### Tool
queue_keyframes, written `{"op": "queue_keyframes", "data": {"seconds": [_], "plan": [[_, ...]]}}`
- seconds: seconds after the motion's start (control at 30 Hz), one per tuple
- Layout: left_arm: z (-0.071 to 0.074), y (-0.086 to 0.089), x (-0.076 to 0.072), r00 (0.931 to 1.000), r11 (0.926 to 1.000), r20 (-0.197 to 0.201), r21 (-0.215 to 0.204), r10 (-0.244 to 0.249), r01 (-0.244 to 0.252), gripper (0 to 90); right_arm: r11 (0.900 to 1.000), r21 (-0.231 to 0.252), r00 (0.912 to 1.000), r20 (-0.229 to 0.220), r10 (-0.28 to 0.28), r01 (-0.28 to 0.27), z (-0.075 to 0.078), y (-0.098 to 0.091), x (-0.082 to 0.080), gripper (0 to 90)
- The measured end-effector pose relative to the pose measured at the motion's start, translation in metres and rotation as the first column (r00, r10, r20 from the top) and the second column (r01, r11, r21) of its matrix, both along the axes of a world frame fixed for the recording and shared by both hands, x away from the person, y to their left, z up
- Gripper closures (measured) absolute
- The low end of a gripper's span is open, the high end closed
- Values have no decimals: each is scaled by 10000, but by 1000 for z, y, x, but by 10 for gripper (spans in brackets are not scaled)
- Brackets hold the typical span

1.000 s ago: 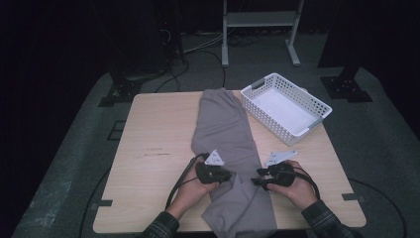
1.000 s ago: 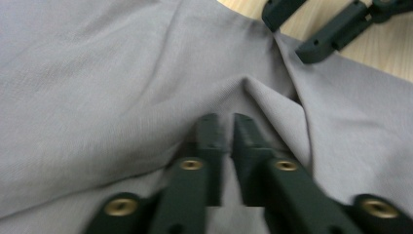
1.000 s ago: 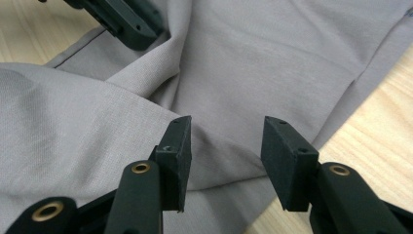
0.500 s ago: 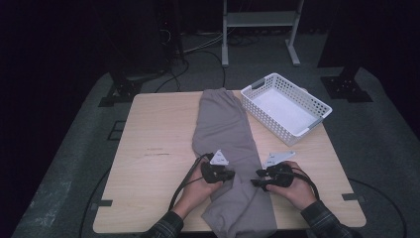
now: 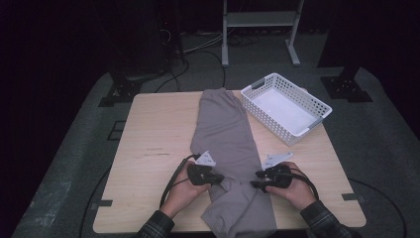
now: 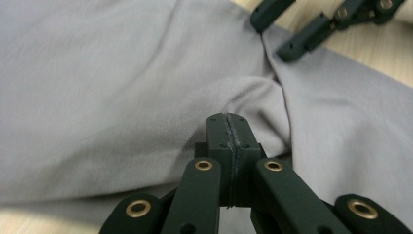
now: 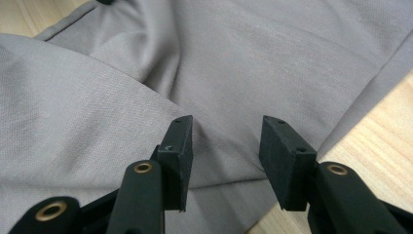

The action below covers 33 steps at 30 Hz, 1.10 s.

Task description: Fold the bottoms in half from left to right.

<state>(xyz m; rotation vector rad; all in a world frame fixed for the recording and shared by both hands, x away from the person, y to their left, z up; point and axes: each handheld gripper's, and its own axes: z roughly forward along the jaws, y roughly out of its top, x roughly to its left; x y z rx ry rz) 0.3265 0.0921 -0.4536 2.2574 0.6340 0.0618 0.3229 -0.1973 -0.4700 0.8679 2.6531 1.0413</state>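
- grey trousers [image 5: 225, 139] lie lengthwise down the middle of the table [image 5: 148, 134], beside a white basket [image 5: 317, 106].
- the left gripper [image 6: 228, 127] has just been closing; its fingers pinch a raised fold, apparently to drag cloth across.
- the right gripper [image 7: 225, 146], fingers half open over the cloth, grips nothing.

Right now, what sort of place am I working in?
Probably a lab or recording studio: one wooden table on dark floor, cables trailing, a metal stand behind.
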Motion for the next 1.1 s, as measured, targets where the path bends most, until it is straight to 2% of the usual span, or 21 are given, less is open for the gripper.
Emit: {"op": "queue_keyframes", "data": {"seconds": [0.13,0.23,0.37,0.43,0.57,0.77,0.93,1.1], "plan": [[-3,18,-4,9998,9994,-201,334,96,-89,897,10000,-66,10000,51,7,-7,0,-2,1,553],[-8,29,-7,9984,9995,-549,286,163,-148,896,10000,-48,10000,42,14,-14,0,-3,2,555],[-11,28,-8,9980,9995,-627,329,56,-35,867,9999,-41,9999,60,160,-159,0,-2,2,553],[-13,24,-9,9987,9988,-506,495,-4,29,838,9998,-60,9998,94,185,-184,0,-2,2,553],[-12,21,-7,9995,9979,-310,640,88,-68,849,9997,-107,9995,211,225,-223,-1,-2,2,557],[-13,23,3,9988,9968,-84,646,485,-478,852,9999,-102,9995,271,133,-130,-1,1,7,558],[-14,26,15,9965,9948,9,581,833,-832,853,10000,-29,9995,326,23,-22,-2,4,18,560],[-13,28,30,9917,9892,204,721,1266,-1278,852,9999,-15,9994,323,-127,127,-2,9,33,561]]}}
